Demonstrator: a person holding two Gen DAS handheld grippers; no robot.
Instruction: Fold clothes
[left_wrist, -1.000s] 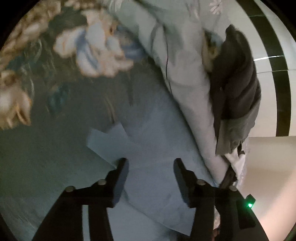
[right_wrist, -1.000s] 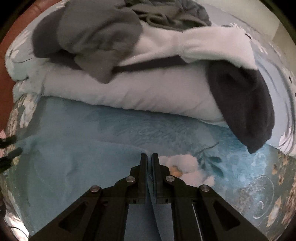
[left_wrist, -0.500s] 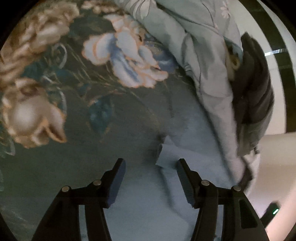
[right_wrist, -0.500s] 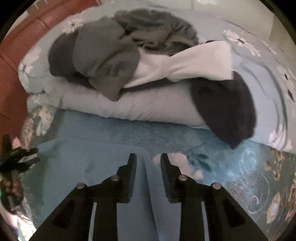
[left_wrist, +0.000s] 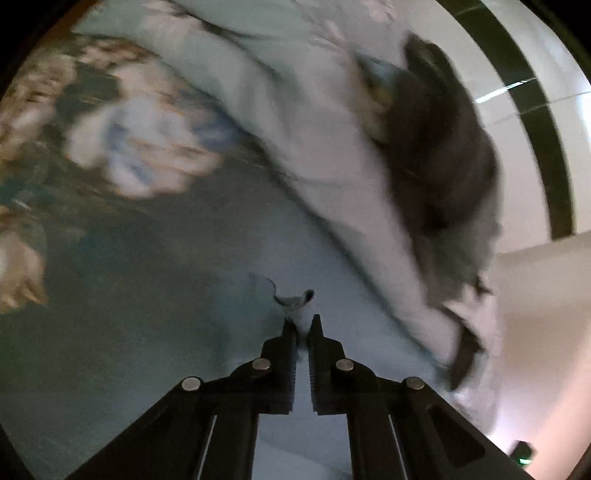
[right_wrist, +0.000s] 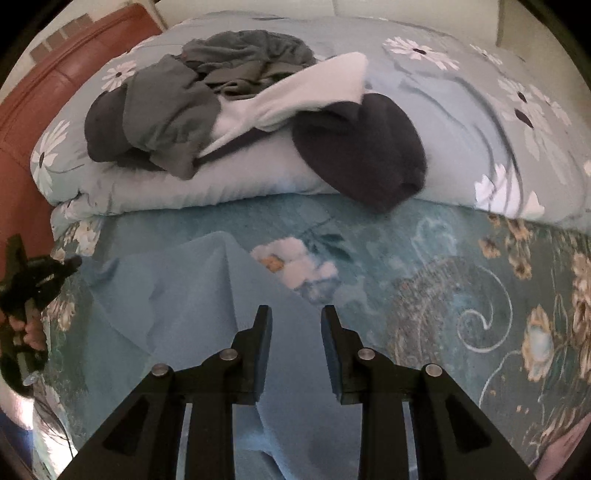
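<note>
Two tongs are seen over a light blue garment (right_wrist: 184, 295) spread on the floral bedspread (right_wrist: 443, 280). The left tongs (left_wrist: 300, 326) are nearly closed, pinching a bunched fold of that garment. The right tongs (right_wrist: 295, 314) are held wide apart above it, gripping nothing. Farther back, a folded duvet (right_wrist: 461, 122) carries a heap of grey, white and dark clothes (right_wrist: 221, 96).

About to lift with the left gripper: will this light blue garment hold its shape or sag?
Probably sags: the light blue garment already creases and tents on the bed. Likely light: the left gripper bunches up just a small pinch of it. The open right gripper gives no support.
</note>
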